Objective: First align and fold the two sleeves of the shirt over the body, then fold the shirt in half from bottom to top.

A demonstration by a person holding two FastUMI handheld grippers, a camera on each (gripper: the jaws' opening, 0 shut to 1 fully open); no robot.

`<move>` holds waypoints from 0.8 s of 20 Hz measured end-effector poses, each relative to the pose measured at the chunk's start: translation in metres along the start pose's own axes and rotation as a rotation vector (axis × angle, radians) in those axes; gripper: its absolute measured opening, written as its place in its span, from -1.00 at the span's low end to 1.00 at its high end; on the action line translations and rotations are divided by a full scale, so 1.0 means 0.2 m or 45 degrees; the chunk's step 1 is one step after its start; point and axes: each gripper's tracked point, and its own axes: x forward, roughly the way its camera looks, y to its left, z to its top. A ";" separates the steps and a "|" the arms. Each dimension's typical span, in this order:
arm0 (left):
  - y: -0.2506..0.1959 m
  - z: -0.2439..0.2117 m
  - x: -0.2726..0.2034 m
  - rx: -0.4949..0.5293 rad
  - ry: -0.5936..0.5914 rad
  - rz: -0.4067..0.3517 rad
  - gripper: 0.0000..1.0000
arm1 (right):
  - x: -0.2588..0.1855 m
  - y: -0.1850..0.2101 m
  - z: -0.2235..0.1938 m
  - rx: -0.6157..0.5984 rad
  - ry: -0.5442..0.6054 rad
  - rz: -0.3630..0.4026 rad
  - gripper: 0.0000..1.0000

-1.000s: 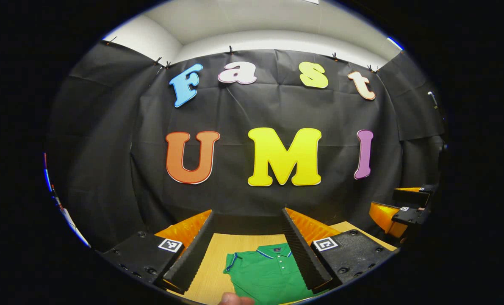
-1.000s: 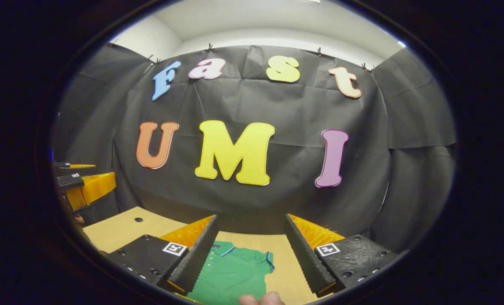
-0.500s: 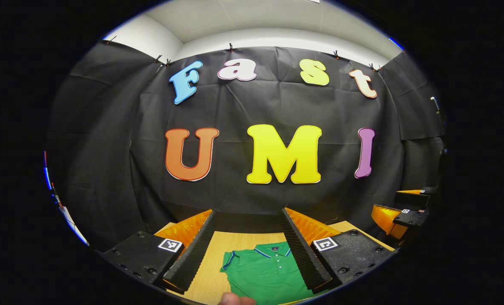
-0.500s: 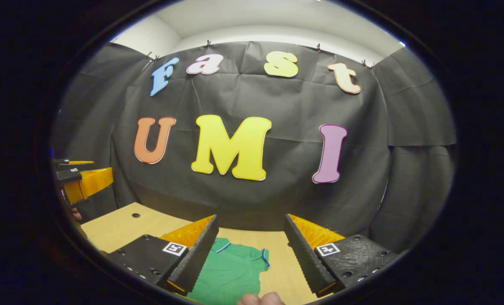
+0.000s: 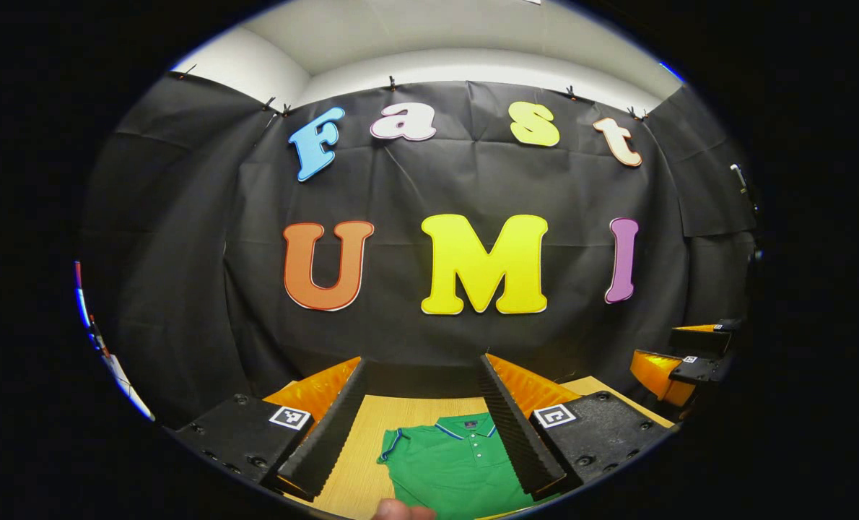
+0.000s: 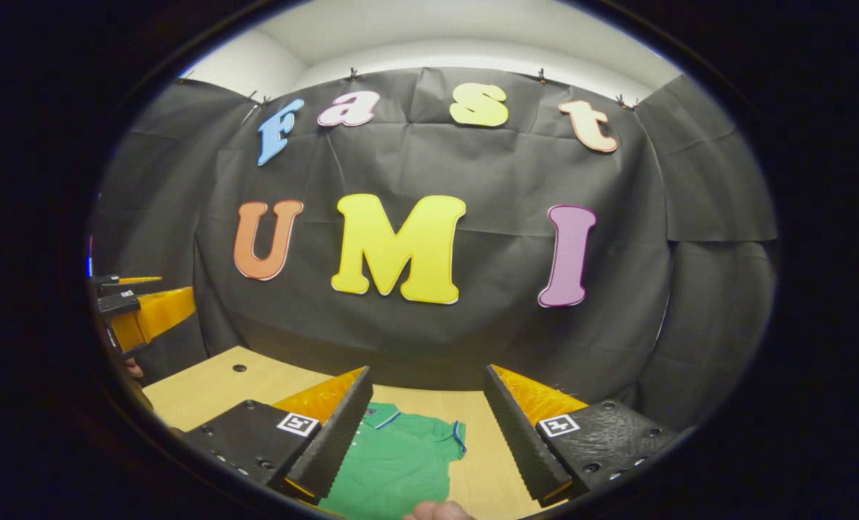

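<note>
Left gripper (image 5: 424, 419): held above the table, looking forward and slightly down; jaws stand wide apart, nothing between them but air, with the shirt and table seen through the gap.
Fingertip, left gripper view (image 5: 400, 511): a bit of a person's finger at the very bottom edge, in front of the shirt.
Right gripper (image 6: 428, 426): also held above the table; jaws wide apart, gripping nothing. It shows too at the right edge of the left gripper view (image 5: 678, 361), off to the side and well apart from the shirt.
Fingertip, right gripper view (image 6: 437, 511): part of a person's finger at the bottom edge.
Shirt (image 5: 458, 466): green polo with a thin blue-and-white trim on collar and sleeve cuff, lying flat on the table, collar toward the far wall, buttons up. In the left gripper view one short sleeve spreads out to the left; in the right gripper view (image 6: 393, 462) the other sleeve spreads to the right. Sleeves not yet folded over the body.
Table (image 5: 364, 440): light wood top, shirt lying near its far edge; a small dark hole in the surface in the right gripper view (image 6: 239, 367).
Left gripper, seen from the right gripper view (image 6: 141, 310): at the left edge, raised over the table.
Wall (image 5: 415, 180): black cloth behind the table, clipped along its top; pale room wall above it.
</note>
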 end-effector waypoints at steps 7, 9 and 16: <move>-0.03 -0.02 0.02 -0.001 0.012 0.009 0.92 | 0.06 -0.06 -0.06 -0.013 0.056 0.010 0.93; -0.05 -0.03 0.03 -0.003 0.020 0.011 0.93 | 0.09 -0.10 -0.13 0.015 0.105 0.014 0.89; -0.08 -0.11 0.08 0.015 0.077 0.030 0.93 | 0.33 -0.25 -0.52 0.030 0.321 0.014 0.90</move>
